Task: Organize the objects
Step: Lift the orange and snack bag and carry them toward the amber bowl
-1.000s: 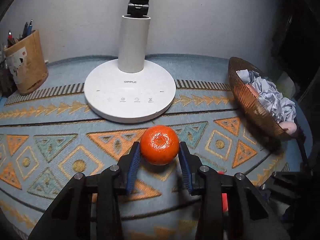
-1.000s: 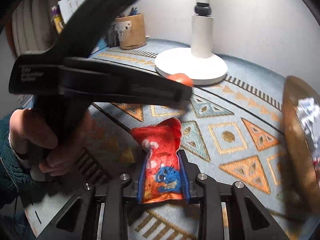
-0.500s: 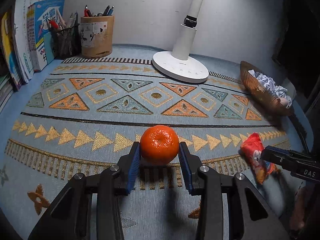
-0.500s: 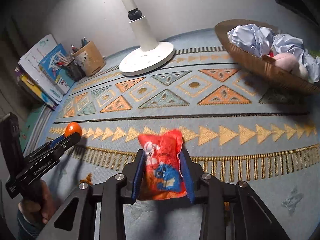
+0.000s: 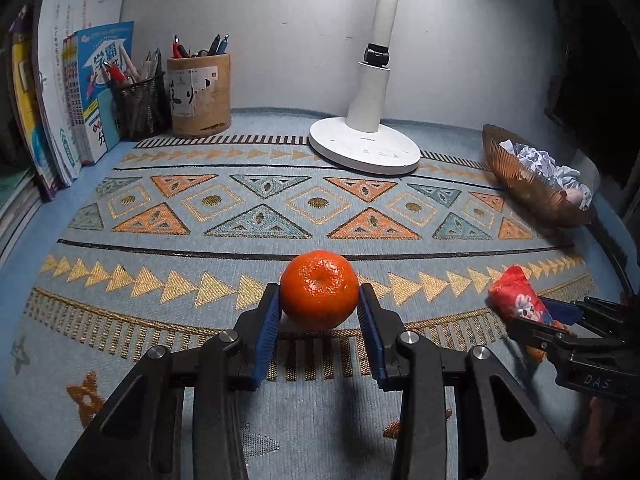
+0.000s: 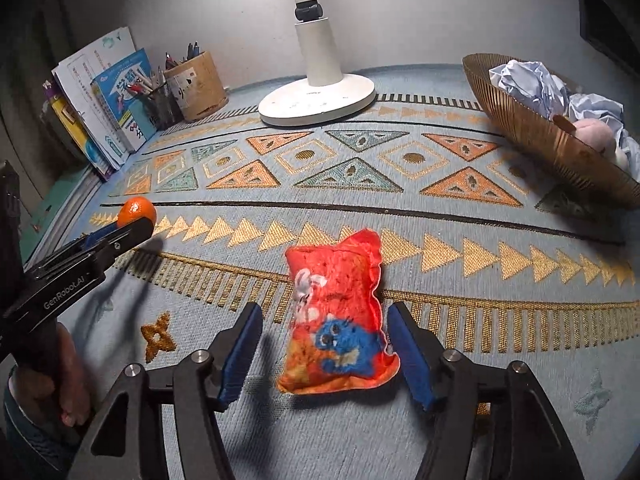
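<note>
My left gripper (image 5: 319, 312) is shut on an orange tangerine (image 5: 319, 290), held just over the patterned mat near its front edge. The tangerine also shows at the left of the right wrist view (image 6: 137, 211). My right gripper (image 6: 325, 346) is open, its blue pads standing apart on either side of a red plush snack bag (image 6: 338, 316) with a blue figure on it. The bag lies between the jaws on the mat, free of both pads. It also shows at the right of the left wrist view (image 5: 518, 298).
A white lamp base (image 5: 364, 150) stands at the back middle. A brown ribbed bowl (image 6: 532, 128) with crumpled paper and a pink item sits at the right. A wooden pen holder (image 5: 199, 96), a mesh pen cup (image 5: 138, 106) and upright books (image 5: 60, 92) line the back left.
My right gripper has opened and let go of the red plush bag, which now lies on the mat. Both grippers pulled back from the lamp toward the mat's front edge. The left still holds the tangerine.
</note>
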Available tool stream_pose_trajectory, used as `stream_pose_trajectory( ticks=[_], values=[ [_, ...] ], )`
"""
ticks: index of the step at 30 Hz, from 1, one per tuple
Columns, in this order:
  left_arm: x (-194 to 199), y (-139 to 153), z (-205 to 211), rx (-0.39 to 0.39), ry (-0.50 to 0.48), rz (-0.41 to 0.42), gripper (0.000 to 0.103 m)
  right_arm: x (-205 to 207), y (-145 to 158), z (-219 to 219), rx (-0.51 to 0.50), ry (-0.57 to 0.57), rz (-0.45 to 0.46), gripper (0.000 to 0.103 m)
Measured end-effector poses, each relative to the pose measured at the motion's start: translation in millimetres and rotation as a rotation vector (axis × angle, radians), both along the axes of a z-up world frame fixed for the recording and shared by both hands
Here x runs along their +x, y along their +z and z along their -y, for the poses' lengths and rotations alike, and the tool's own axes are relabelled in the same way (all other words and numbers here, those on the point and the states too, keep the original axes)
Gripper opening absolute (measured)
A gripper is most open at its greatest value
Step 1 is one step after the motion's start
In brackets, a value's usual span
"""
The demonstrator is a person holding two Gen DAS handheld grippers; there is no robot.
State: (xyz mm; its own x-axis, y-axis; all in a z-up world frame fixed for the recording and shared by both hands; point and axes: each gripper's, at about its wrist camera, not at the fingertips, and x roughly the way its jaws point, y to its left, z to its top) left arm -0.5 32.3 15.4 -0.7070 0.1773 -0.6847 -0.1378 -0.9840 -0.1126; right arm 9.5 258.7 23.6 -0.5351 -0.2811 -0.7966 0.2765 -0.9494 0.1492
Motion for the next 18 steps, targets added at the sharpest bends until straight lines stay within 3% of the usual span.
stream_pose_trajectory(
  ticks=[2,4,7,10,13,15,18],
  values=[
    [0,0,0,0.002,-0.001,0.001,0.036,-1,0,3,0.049,-0.010,-0.018,0.035],
    [-1,0,1,0.006,-0.002,0.003,0.036,-2,2,2,0.042,-0.016,-0.022,0.032],
    [-1,-1,1,0.003,0.001,0.013,0.036,-7,7,-13,-0.061,-0.089,-0.021,0.031],
    [-1,-1,0,0.003,-0.002,0.015,0.036,-16,6,-19,-0.055,-0.120,-0.015,0.032],
    [-2,-1,0,0.000,-0.003,0.018,0.036,-17,2,-20,-0.067,-0.110,0.002,0.044],
    [-2,-2,0,-0.004,0.000,0.020,0.036,-14,3,-21,-0.086,-0.095,-0.001,0.064],
    [-2,-2,-1,-0.005,-0.002,0.025,0.036,-14,2,-23,-0.074,-0.102,-0.001,0.065]
  ],
)
